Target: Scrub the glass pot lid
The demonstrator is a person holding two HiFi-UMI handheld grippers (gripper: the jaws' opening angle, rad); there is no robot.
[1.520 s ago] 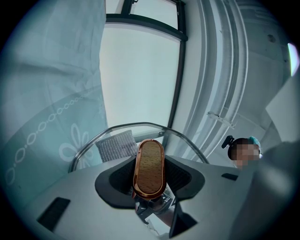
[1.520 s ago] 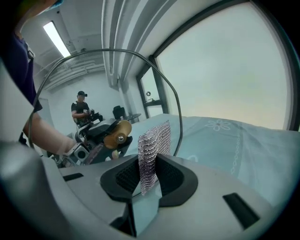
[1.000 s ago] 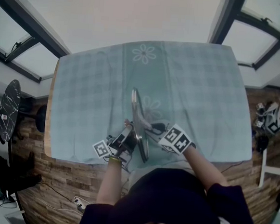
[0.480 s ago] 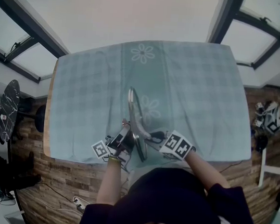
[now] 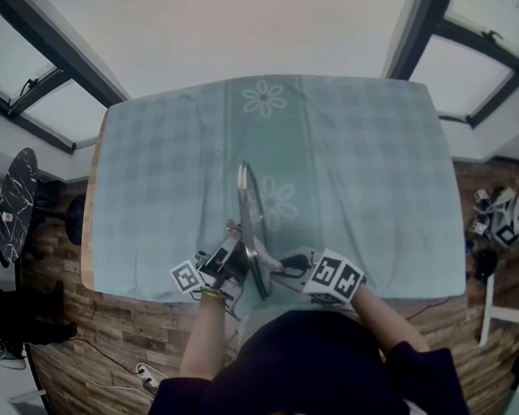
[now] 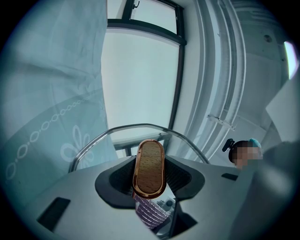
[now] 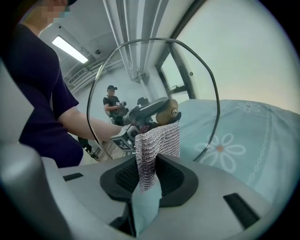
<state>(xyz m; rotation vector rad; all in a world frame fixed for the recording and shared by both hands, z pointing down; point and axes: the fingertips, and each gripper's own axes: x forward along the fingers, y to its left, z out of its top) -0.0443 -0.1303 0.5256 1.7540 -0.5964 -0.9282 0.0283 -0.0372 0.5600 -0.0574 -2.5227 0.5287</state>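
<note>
The glass pot lid (image 5: 248, 219) stands on edge on the teal tablecloth (image 5: 155, 167), near the front of the table. My left gripper (image 5: 226, 260) is shut on the lid's wooden, copper-rimmed knob (image 6: 150, 164), which fills the gap between the jaws of the left gripper (image 6: 150, 179); the steel rim (image 6: 140, 125) arcs above it. My right gripper (image 5: 296, 264) sits on the lid's other side, shut on a silver mesh scrub cloth (image 7: 159, 140). The cloth rises from the right gripper (image 7: 149, 180) against the glass, and the knob (image 7: 167, 110) shows through the pane.
Flower prints mark the cloth (image 5: 264, 98). The table's front edge (image 5: 145, 296) lies just under both hands. A dark stool (image 5: 17, 201) stands on the wood floor at left, and small gear (image 5: 500, 221) lies on the floor at right. A person (image 7: 111, 104) stands far behind.
My right gripper has slid with the mesh cloth toward the table's front edge, down along the glass. The lid has shifted slightly left. The left gripper has stayed on the knob.
</note>
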